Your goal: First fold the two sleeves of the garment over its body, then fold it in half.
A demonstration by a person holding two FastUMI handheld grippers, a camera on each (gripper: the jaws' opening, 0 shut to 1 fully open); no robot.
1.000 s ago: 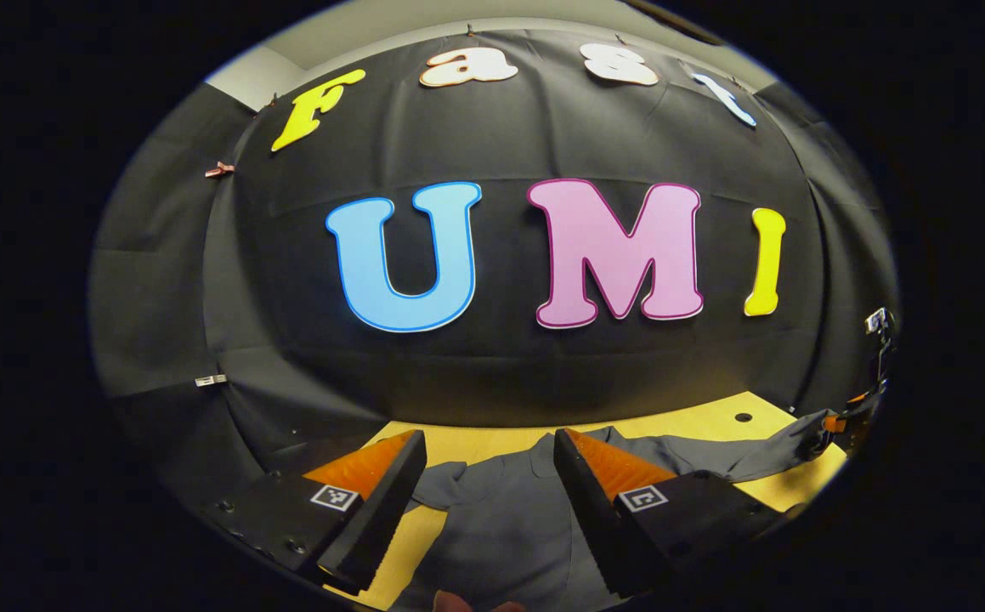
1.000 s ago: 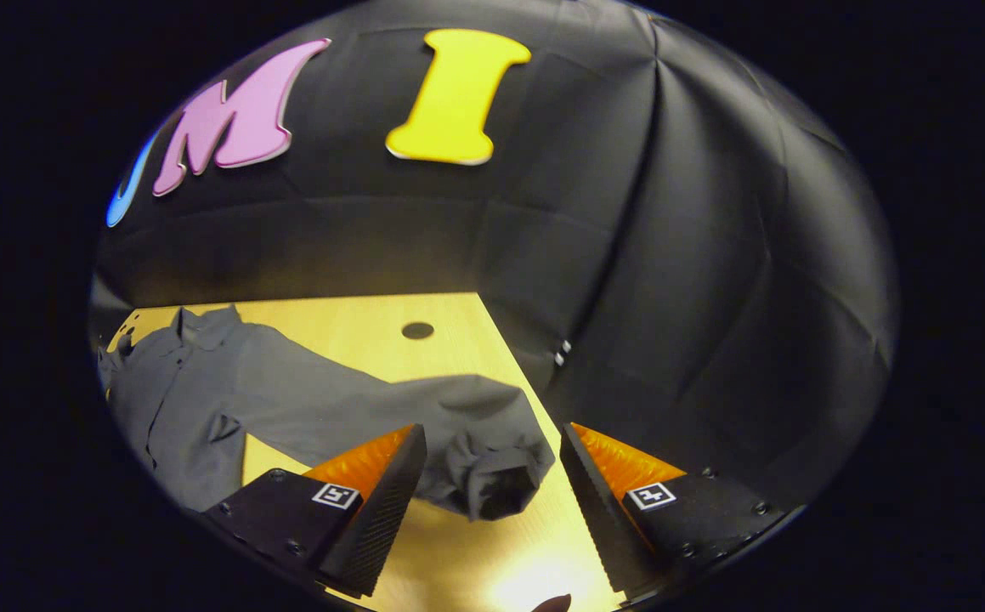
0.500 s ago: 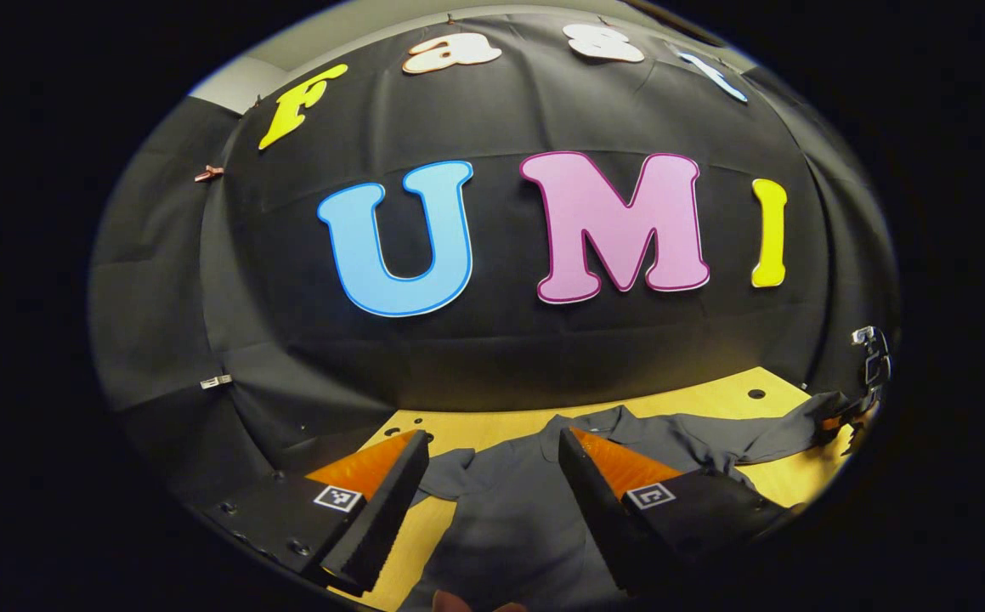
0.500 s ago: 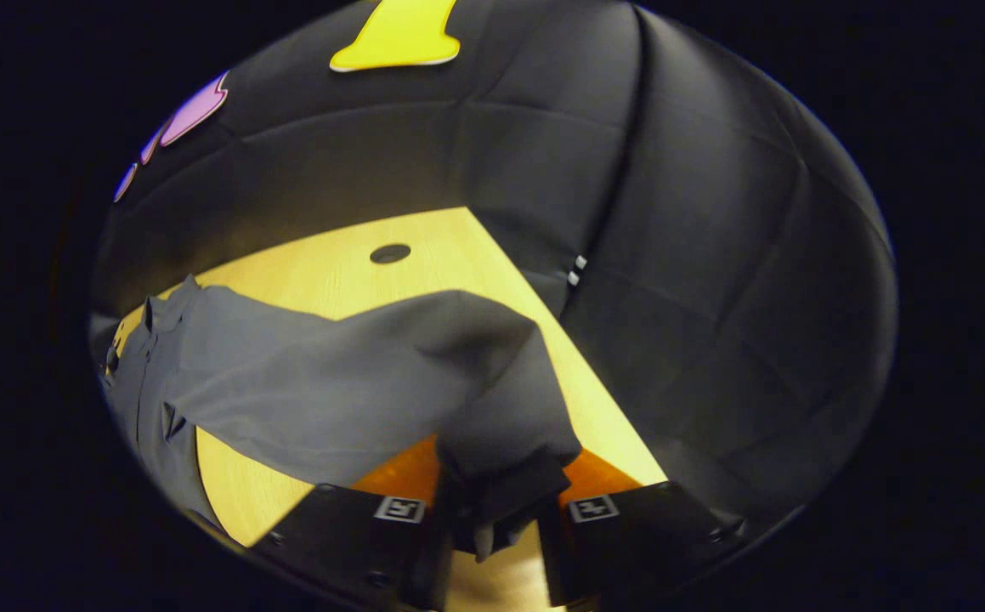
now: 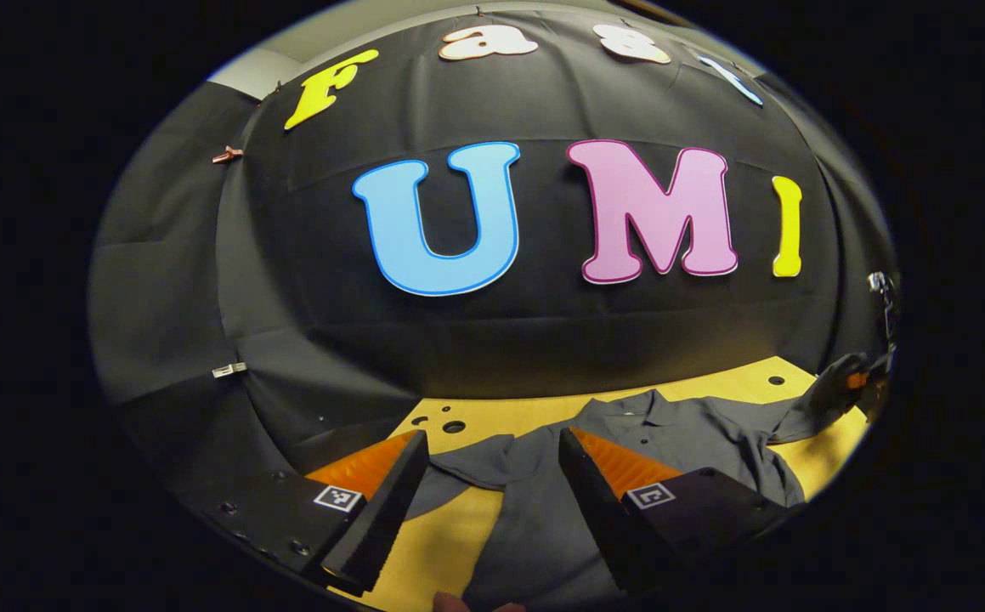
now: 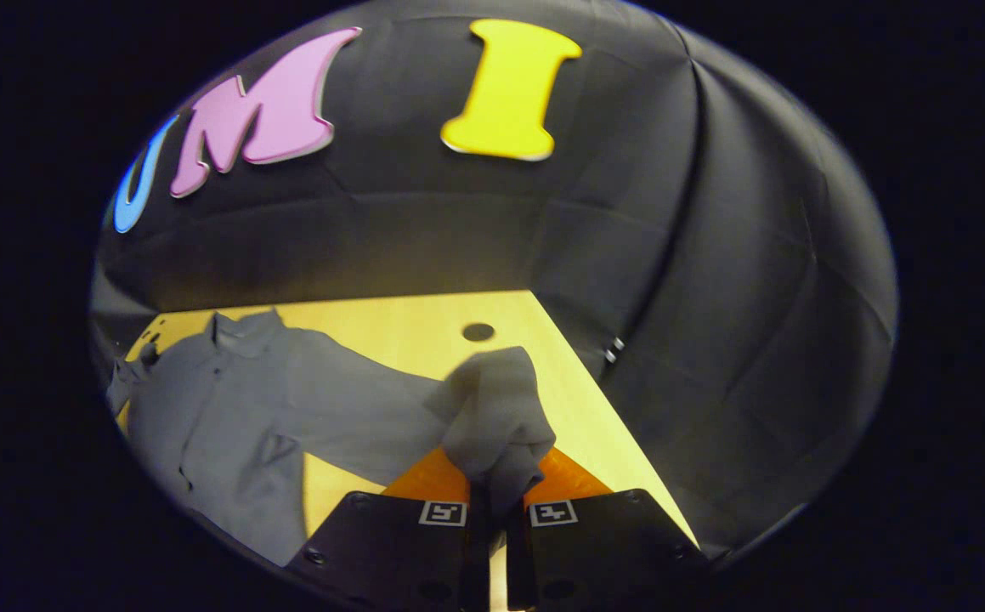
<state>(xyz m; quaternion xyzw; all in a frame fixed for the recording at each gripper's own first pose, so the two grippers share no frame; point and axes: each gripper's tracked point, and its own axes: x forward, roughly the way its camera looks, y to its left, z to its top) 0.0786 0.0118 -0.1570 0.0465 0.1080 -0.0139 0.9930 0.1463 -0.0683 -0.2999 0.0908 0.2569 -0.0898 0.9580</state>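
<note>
Right gripper (image 6: 496, 501) is now pinching the sleeve (image 6: 496, 416) tight after gaping a second ago, at 6 o'clock. Left gripper (image 5: 488, 476) is hovering wide apart over the shirt (image 5: 679, 438) on the table (image 5: 450, 535).

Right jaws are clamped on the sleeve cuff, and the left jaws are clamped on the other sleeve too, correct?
Not quite. In the left gripper view the left gripper has its jaws open above the shirt, gripping nothing. The rest holds: in the right gripper view the right gripper is shut on the sleeve cuff.
</note>
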